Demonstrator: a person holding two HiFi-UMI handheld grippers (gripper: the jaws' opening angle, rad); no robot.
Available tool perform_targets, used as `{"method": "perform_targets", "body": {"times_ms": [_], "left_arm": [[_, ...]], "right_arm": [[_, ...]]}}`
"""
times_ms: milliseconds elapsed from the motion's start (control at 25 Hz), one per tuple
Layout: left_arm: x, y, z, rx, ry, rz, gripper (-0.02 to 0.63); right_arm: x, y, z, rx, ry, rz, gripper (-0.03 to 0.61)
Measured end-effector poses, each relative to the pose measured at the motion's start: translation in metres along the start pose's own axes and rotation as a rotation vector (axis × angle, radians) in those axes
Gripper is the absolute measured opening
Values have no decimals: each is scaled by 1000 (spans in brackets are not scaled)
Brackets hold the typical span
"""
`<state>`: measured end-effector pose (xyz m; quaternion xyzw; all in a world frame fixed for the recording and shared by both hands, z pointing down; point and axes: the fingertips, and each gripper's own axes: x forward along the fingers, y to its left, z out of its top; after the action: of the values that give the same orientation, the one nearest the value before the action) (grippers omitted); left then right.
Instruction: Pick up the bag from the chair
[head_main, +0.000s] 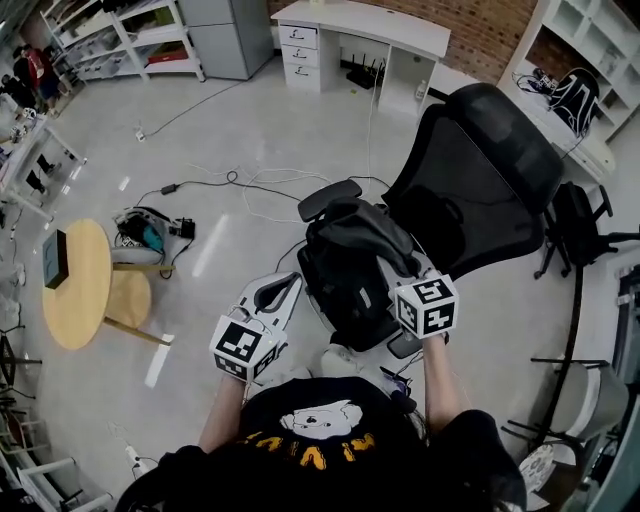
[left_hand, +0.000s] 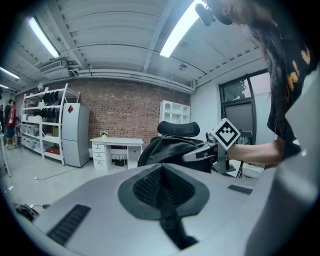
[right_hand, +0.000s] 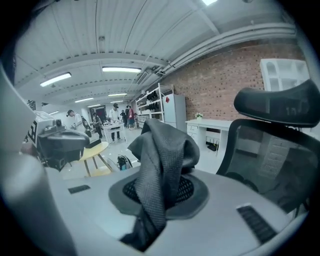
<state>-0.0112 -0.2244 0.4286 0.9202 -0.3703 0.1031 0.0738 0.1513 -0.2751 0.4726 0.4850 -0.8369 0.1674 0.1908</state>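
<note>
A black bag (head_main: 350, 270) sits on the seat of a black mesh office chair (head_main: 480, 170). My right gripper (head_main: 414, 274) is at the bag's right side, shut on the bag's grey strap (right_hand: 160, 165), which rises in a fold between the jaws. My left gripper (head_main: 290, 287) is just left of the bag, shut with nothing between its pads (left_hand: 162, 192). In the left gripper view the bag (left_hand: 167, 150) and the chair's headrest (left_hand: 178, 129) lie ahead, with the right gripper (left_hand: 207, 148) against the bag.
A round wooden table (head_main: 75, 280) and a stool (head_main: 128, 298) stand to the left. Cables (head_main: 250, 185) trail over the floor behind the chair. A white desk (head_main: 360, 30) is at the back, and a second dark chair (head_main: 575, 225) at the right.
</note>
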Motion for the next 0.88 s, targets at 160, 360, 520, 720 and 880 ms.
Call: {"method": "perform_targets", "body": {"times_ms": [160,360,520,720,880], "left_arm": [[-28,0,-2,9,-12,1,9],[-71,1,-7,27,-27,10,9],[-100,0,-15,33,-33,5,9],[-125,-12,-25,27,-33,-28,9],[-134,-21,-34,19,-26,-60,9]], "right_arm": [[-19,38,-1,26,-22,-4,55],[-39,85,-11,68,-33,-13,55],[-52,119,-19,78,-39,-16,55],[-68,155,-28,91,-43,-27,55],[-78,173,-38,110,-37,-38,55]]}}
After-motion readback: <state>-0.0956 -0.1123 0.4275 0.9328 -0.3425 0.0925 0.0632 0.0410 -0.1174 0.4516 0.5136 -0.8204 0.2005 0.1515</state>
